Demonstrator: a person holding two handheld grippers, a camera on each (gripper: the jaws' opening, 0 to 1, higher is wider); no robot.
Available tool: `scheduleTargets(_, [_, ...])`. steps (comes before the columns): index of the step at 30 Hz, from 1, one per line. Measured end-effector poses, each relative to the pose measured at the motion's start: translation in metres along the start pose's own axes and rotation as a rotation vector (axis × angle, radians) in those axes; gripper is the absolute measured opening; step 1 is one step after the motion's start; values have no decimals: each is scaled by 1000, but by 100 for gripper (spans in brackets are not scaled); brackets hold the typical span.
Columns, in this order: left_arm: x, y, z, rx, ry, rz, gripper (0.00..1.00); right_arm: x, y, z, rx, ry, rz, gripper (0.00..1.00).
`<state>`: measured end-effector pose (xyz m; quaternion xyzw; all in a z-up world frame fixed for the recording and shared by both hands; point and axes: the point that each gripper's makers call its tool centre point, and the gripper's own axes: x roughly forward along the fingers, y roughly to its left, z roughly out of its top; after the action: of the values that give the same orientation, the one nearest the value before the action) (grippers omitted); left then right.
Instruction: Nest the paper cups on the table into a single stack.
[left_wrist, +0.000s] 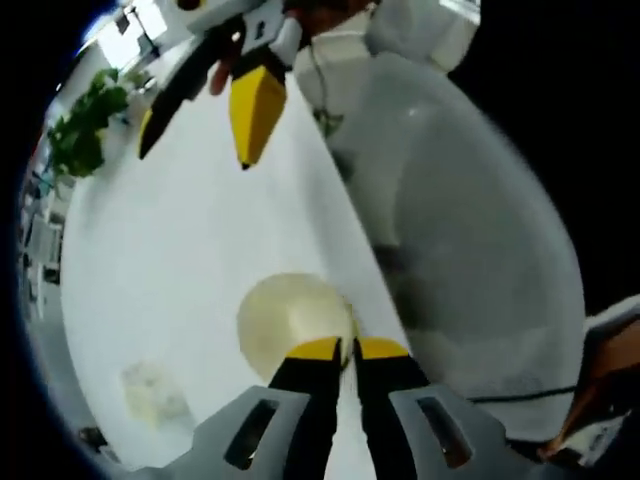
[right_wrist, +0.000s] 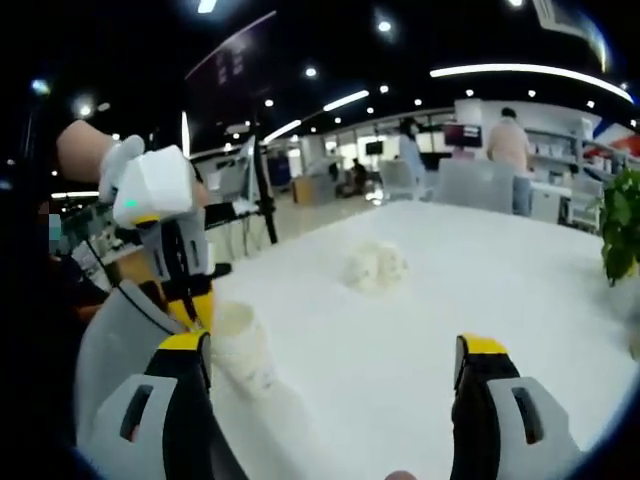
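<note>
A pale paper cup lies tilted with its mouth toward me, and my left gripper is shut on its rim. In the right gripper view the same cup hangs just above the white table under the left gripper. My right gripper stands wide open to the right of that cup, with nothing between its fingers. It also shows at the top of the left gripper view, the right gripper with jaws spread. A second pale cup, blurred and crumpled-looking, rests farther back on the table; cup.
The table edge runs diagonally, with grey floor beyond it. A green plant stands at the table's right side; plant. Chairs and people are far behind the table.
</note>
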<state>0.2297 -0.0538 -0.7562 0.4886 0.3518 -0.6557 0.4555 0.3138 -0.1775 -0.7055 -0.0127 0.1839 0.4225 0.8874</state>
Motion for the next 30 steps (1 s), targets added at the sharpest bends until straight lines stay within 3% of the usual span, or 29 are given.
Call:
scheduleTargets(8, [1,1,-1,-43,-23,-2,13,0,2,-3,3,6,2,100])
scheduleTargets(19, [-5,-1,-4,-92,-72,18,15,2,3,-6,10,13,4,100])
scheduleTargets(24, [-16,3,1,-215,-188,64,17,4,4,-6,16,13,5,100])
scheduleTargets(30, [-33,14,1,-356,-326,146,26,8,7,-7,16,14,13,100])
